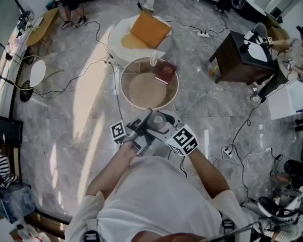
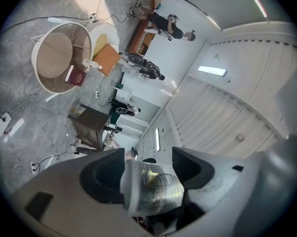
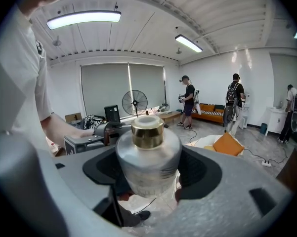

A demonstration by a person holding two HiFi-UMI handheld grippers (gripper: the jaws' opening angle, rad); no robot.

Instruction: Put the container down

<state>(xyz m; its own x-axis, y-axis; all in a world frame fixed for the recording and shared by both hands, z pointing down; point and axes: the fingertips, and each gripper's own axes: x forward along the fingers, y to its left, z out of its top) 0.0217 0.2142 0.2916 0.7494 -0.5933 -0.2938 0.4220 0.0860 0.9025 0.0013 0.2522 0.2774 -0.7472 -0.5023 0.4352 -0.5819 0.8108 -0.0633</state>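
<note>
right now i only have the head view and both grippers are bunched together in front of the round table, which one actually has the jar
observer: both do. the right gripper view shows the right gripper closed on the jar, one pad on each side of its silver body.
operator: and the left one
observer: the left gripper view shows the left gripper with its jaws on the same jar.
operator: from above the top is just a pale disc, what is it
observer: a gold cap sits on the neck, seen side-on in the right gripper view.
</note>
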